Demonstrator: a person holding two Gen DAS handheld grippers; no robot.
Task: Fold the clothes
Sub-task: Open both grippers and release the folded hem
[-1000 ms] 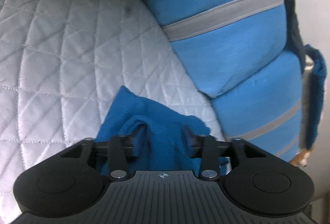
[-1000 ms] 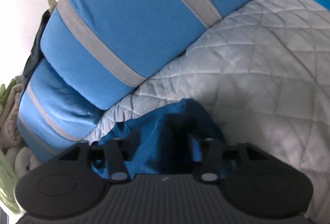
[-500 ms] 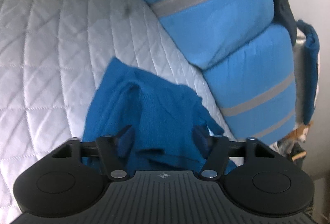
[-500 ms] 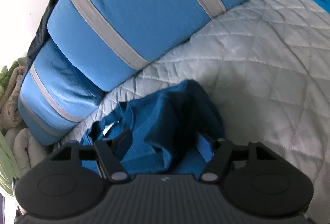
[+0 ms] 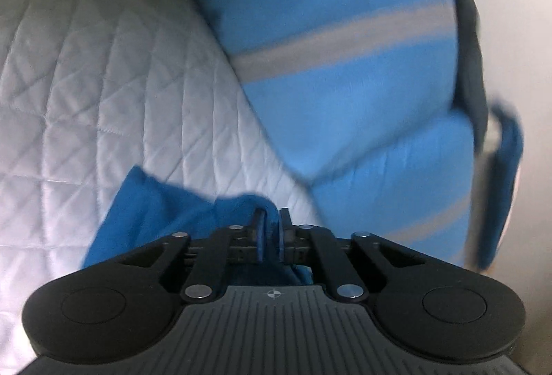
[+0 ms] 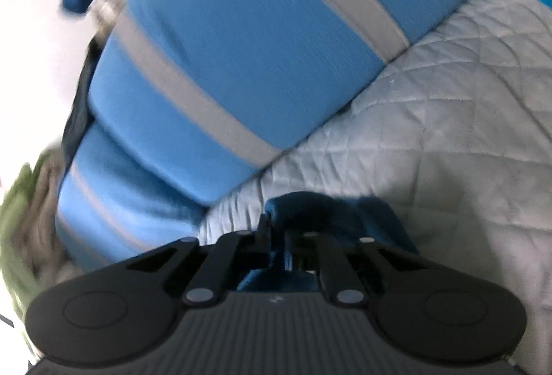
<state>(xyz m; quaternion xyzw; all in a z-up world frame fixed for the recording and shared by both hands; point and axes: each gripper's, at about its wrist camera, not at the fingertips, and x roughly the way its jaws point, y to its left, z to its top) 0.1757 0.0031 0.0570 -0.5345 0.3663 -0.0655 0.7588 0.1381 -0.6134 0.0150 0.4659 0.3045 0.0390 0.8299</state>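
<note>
Now, with the left gripper (image 5: 271,225) and right gripper (image 6: 274,232) each pinched on the blue garment (image 5: 165,213) at lower centre, lift evenly and keep the cloth taut above the quilt (image 5: 86,92).

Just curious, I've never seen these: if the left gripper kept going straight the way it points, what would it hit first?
The left gripper is already shut on the blue garment. Straight past it, probably the quilted bedspread, then the blue striped pillow; depth is unclear.
</note>
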